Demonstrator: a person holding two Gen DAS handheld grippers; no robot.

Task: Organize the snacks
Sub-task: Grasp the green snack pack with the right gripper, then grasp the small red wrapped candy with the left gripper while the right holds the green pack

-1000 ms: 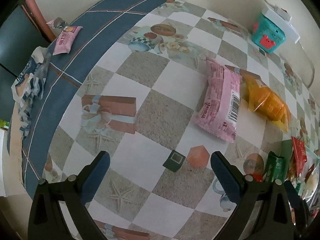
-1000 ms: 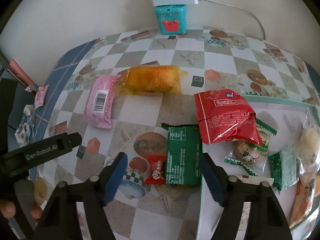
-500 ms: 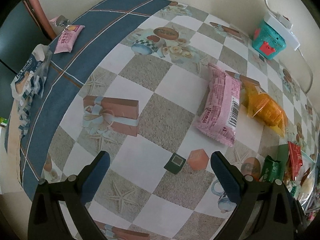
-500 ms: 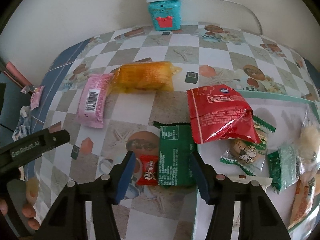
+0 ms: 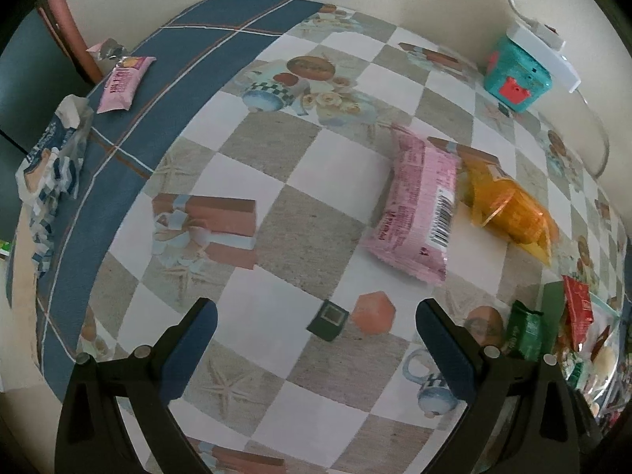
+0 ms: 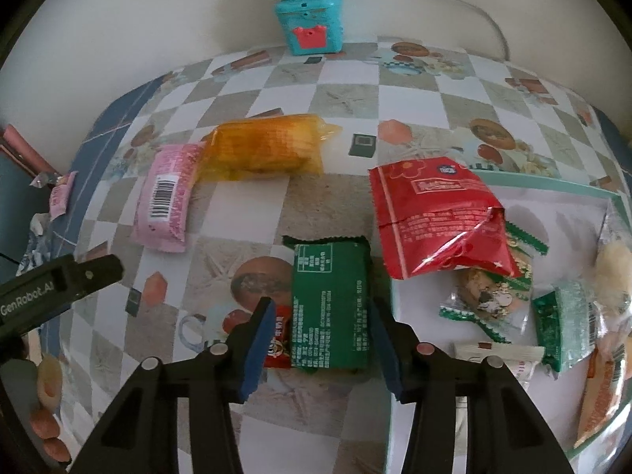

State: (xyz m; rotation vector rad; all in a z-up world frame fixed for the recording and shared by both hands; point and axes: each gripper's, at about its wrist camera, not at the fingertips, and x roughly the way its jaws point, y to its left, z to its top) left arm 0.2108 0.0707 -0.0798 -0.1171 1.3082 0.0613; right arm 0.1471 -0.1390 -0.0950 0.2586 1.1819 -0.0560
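The right gripper points steeply down, its jaws closing around a green snack packet and small red packet at six o'clock, probably to lift them. The left gripper waits open above bare tablecloth.

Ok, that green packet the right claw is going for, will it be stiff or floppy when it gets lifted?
The green packet looks flat with crimped ends, so it's probably light and fairly bendy. Its film looks smooth, so it may slip a little. The right claw is closing around it, and the small red packet sits between the jaws too, so it may get caught.
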